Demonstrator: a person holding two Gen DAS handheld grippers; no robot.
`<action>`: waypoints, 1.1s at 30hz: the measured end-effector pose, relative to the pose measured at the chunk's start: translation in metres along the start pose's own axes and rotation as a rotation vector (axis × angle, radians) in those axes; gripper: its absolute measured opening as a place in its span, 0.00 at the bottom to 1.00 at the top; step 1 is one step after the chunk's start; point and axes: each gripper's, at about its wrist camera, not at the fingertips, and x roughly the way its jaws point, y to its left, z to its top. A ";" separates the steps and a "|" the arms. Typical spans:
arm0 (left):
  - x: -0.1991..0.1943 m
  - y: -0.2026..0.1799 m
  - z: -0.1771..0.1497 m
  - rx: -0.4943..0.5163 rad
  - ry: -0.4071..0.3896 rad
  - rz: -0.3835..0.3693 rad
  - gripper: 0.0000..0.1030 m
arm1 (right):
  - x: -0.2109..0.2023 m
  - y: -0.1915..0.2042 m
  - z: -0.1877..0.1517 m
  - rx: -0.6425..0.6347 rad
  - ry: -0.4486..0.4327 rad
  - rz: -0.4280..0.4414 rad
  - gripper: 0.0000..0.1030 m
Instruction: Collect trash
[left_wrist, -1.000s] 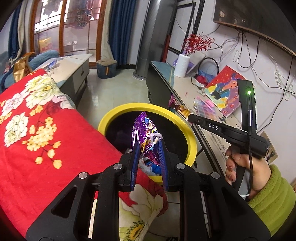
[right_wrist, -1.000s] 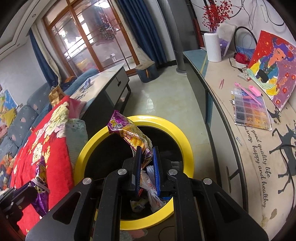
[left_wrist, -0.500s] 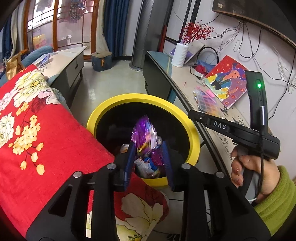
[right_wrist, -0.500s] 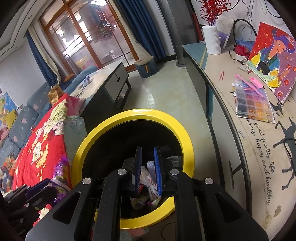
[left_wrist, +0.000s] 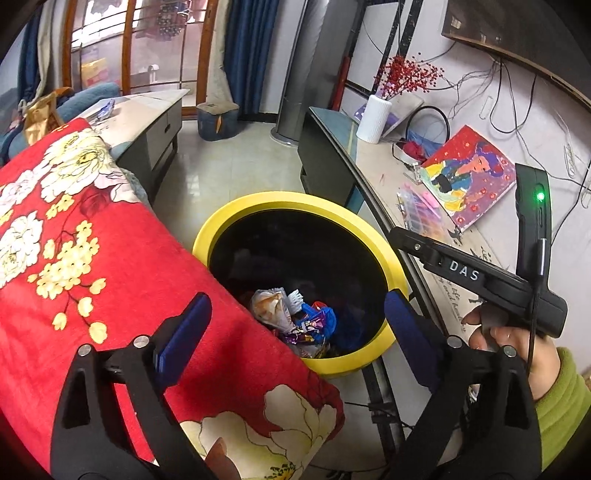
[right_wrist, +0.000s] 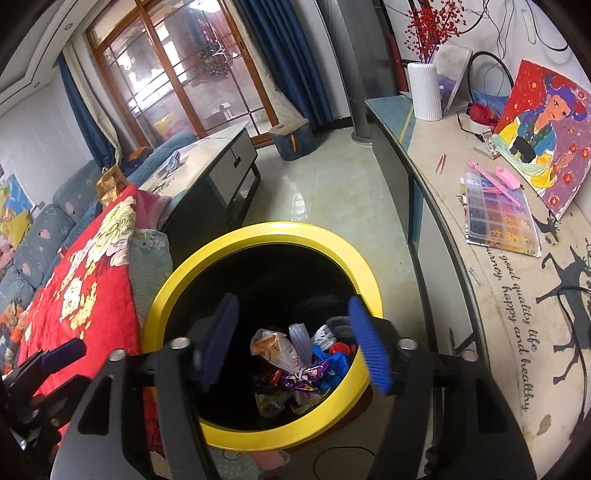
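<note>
Both wrappers, a second ago clamped, now lie in the yellow bin (right_wrist: 354, 258), lower centre. Left gripper (left_wrist: 295, 325) and right gripper (right_wrist: 295, 339): jaws opening, empty. Drop-off done.

Bin (left_wrist: 300, 201) near rim is hidden behind the red blanket (left_wrist: 122, 280) in left cam. Wrappers (right_wrist: 295, 362) at the bottom are a jumble, can't read brands tbh. Right hand (left_wrist: 513, 347) is cut off at the sleeve, fingers mostly behind the handle.
</note>
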 end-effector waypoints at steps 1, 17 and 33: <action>-0.001 0.001 0.000 -0.002 -0.001 0.003 0.86 | -0.002 0.001 0.000 -0.005 -0.005 -0.003 0.66; -0.035 0.025 0.000 -0.086 -0.048 0.096 0.89 | -0.039 0.024 -0.004 -0.085 -0.057 -0.004 0.89; -0.102 0.064 -0.026 -0.168 -0.160 0.204 0.89 | -0.084 0.089 -0.019 -0.230 -0.122 0.034 0.93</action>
